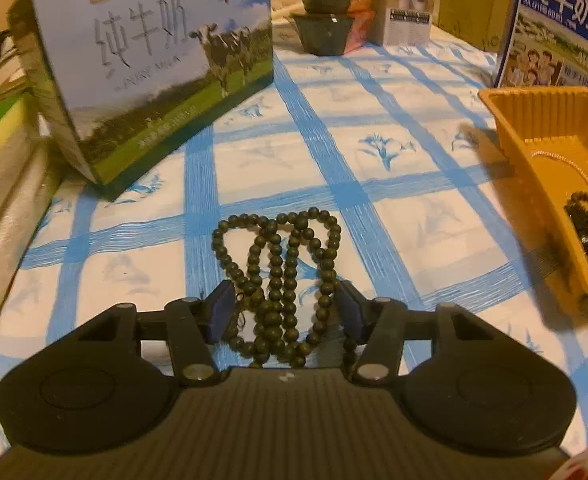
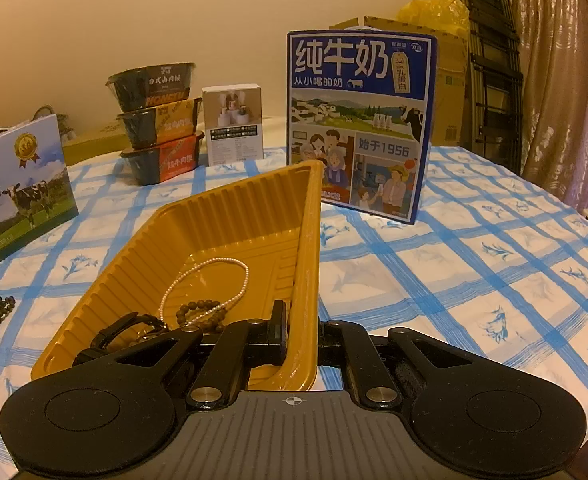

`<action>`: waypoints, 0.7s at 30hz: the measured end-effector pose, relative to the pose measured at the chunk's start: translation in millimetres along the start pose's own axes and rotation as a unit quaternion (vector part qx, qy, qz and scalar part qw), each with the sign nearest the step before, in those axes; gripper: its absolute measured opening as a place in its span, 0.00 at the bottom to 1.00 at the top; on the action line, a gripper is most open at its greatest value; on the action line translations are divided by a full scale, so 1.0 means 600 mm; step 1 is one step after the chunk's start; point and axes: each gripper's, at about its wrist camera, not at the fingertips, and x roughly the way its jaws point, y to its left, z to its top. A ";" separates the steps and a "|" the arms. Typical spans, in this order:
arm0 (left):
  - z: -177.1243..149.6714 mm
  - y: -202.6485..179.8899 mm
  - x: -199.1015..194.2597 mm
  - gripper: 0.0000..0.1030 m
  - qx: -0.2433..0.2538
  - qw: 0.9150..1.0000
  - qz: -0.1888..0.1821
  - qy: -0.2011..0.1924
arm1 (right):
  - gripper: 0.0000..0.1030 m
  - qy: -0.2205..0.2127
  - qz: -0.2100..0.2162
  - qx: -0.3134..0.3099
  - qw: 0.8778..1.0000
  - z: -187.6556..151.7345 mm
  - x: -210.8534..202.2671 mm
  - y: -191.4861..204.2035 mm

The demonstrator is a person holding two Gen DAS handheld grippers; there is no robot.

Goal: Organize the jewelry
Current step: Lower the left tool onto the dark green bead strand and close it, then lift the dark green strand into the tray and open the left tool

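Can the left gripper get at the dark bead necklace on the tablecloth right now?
Probably yes. The left gripper is open with its pads on either side of the dark bead necklace, which lies loose on the tablecloth; nothing sits between them.

A home room: curtain (image 2: 562, 80), milk cartons (image 2: 358, 120) on a checked tablecloth (image 2: 474, 264).

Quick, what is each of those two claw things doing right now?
Left gripper: open, jaws either side of the bead necklace, not pinching it.
Right gripper: shut on the tray wall.
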 end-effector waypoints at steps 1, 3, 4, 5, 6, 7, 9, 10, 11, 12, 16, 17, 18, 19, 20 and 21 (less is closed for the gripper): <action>0.001 0.002 0.004 0.58 -0.003 1.000 0.000 -0.002 | 0.08 0.000 0.000 0.000 1.000 -0.001 -0.001 -0.002; 0.003 0.005 0.012 0.61 -0.014 1.000 -0.010 0.000 | 0.08 0.001 0.000 0.000 1.000 0.000 0.000 -0.001; 0.004 0.006 0.018 0.61 -0.019 1.000 -0.014 0.006 | 0.08 0.001 -0.001 -0.001 1.000 -0.001 0.000 -0.002; 0.004 0.006 0.024 0.61 -0.020 1.000 -0.013 0.012 | 0.08 0.001 -0.001 -0.001 1.000 -0.001 -0.001 -0.005; 0.002 0.004 0.027 0.61 -0.016 1.000 -0.011 0.008 | 0.08 0.001 -0.001 -0.001 1.000 -0.001 -0.001 -0.003; 0.000 0.002 0.028 0.61 -0.012 1.000 -0.010 0.004 | 0.08 0.001 -0.001 -0.001 1.000 -0.001 -0.001 -0.003; 0.000 0.002 0.028 0.58 -0.012 1.000 -0.010 0.003 | 0.08 0.002 -0.001 -0.002 1.000 -0.002 -0.001 -0.005; 0.000 0.002 0.027 0.55 -0.012 1.000 -0.014 0.002 | 0.08 0.002 -0.001 -0.002 1.000 -0.002 0.000 -0.005; 0.000 0.001 0.025 0.46 -0.010 1.000 -0.015 0.001 | 0.08 0.003 -0.002 -0.001 1.000 -0.002 0.000 -0.006; -0.001 -0.001 0.023 0.36 -0.005 1.000 -0.018 0.000 | 0.08 0.003 -0.002 -0.001 1.000 -0.002 0.001 -0.006; -0.003 -0.019 0.015 0.13 0.021 0.999 -0.028 -0.001 | 0.08 0.003 -0.002 -0.002 1.000 -0.002 0.002 -0.006; -0.003 -0.024 0.014 0.13 0.025 0.999 -0.026 0.000 | 0.08 0.004 -0.002 -0.002 1.000 -0.002 0.004 -0.007; -0.005 -0.027 0.011 0.13 0.026 0.999 -0.026 0.000 | 0.08 0.003 -0.001 -0.002 1.000 -0.002 0.004 -0.007; -0.006 -0.029 0.008 0.13 0.026 0.999 -0.030 0.001 | 0.08 0.004 -0.001 -0.002 1.000 -0.002 0.004 -0.007; -0.008 -0.031 0.003 0.13 0.027 0.999 -0.033 0.002 | 0.08 0.003 -0.001 -0.002 1.000 -0.002 0.004 -0.007; -0.009 -0.033 -0.002 0.09 0.031 0.999 -0.034 0.000 | 0.08 0.003 -0.001 -0.002 1.000 -0.002 0.004 -0.007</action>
